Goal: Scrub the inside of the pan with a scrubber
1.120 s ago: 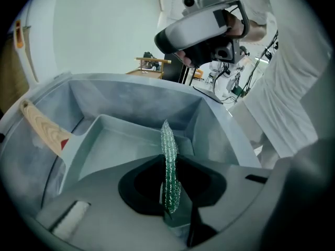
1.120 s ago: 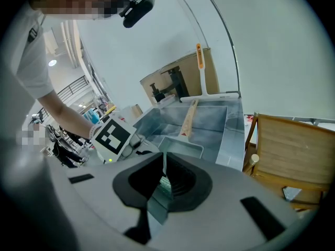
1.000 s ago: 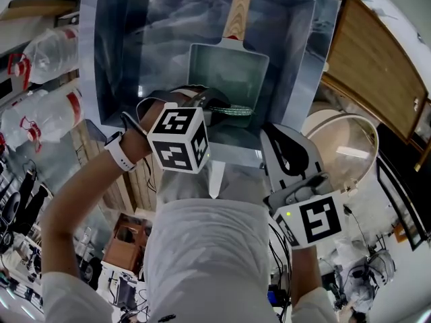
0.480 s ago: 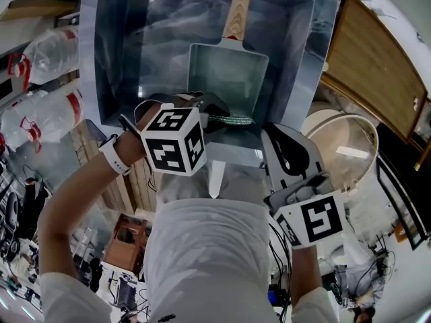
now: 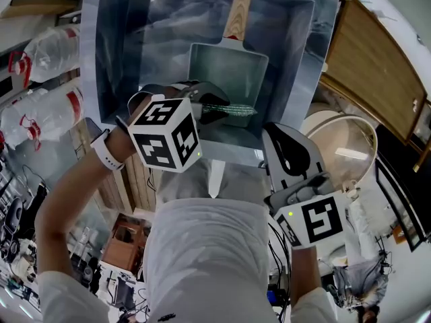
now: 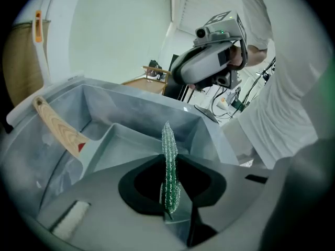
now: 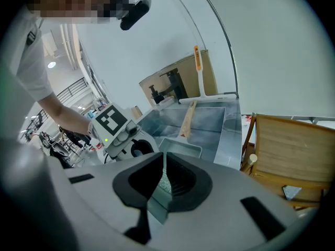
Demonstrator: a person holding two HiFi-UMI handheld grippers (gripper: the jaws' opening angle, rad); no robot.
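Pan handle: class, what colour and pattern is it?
Pale tan wood grain with a red mark at its base: the wooden handle, clearest in the left gripper view.

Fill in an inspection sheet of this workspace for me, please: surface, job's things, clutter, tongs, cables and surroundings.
Surface: metal sink, holding the pan.
Job's things: rectangular pan, its wooden handle pointing away from the person; green scrubber at the pan's near edge.
Clutter: two plastic bottles left of the sink.
Tongs: left tongs shut on the scrubber; right tongs shut, empty, off to the sink's right.
Cables: dark leads at the person's right side.
Surroundings: wooden panel and round white tub to the right.
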